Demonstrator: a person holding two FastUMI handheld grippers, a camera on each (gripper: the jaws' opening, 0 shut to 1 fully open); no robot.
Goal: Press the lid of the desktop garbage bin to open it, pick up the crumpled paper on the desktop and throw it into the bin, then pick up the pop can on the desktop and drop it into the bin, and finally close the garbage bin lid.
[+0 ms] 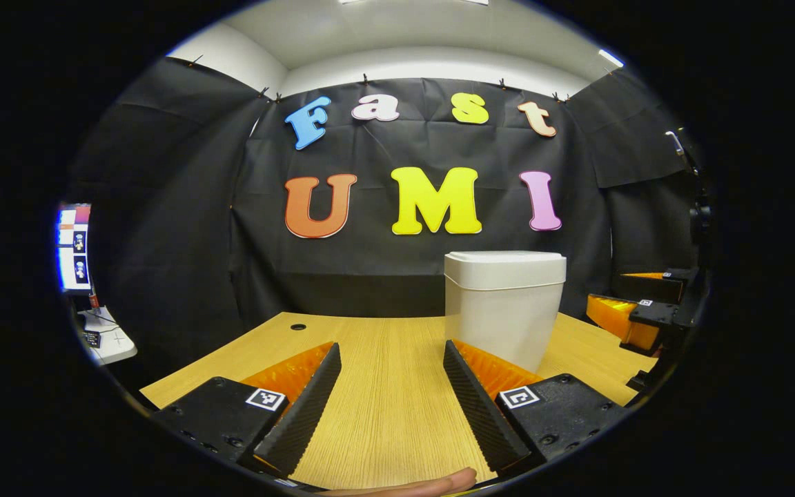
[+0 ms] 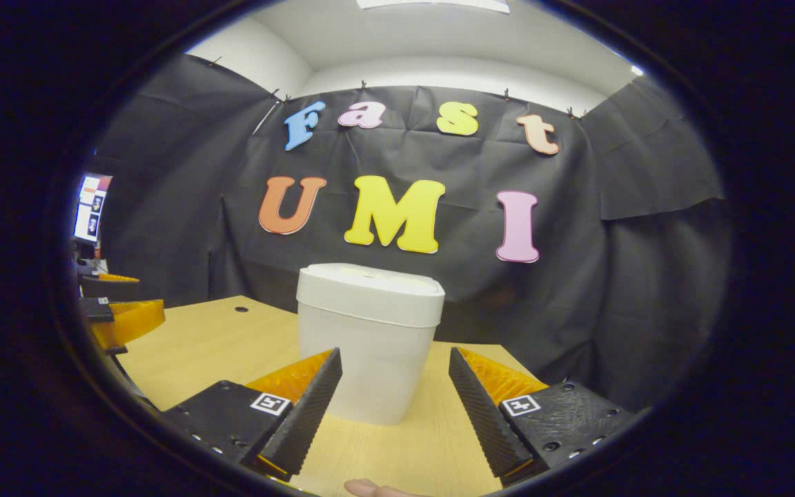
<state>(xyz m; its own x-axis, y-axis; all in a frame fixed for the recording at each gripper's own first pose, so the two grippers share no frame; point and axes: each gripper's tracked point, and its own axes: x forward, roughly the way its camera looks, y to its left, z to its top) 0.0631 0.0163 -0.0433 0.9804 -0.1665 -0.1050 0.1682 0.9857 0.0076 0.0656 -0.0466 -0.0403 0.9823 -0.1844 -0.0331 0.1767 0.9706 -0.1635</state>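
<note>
black cloth hangs around a pale wooden desktop (image 1: 384, 386), and the white garbage bin (image 2: 370, 345) stands on it toward the back with its lid (image 2: 371, 286) shut flat. the right gripper (image 2: 394, 404) has its fingers spread wide with nothing between them, and the bin sits straight ahead of it, just beyond the tips. the left gripper (image 1: 390, 407) is just as wide and empty, with the bin (image 1: 504, 310) ahead and off to its right side. the lid looks untouched, so i judge the opening press is the step in hand; the right gripper seems better lined up, and it would do well to rise above the rim and push down on the lid top, not shove the wall and slide the bin back. there is bare desk ahead of the left gripper, while the desk's far edge runs close behind the bin. i can't spot the crumpled paper or the can from here.
</note>
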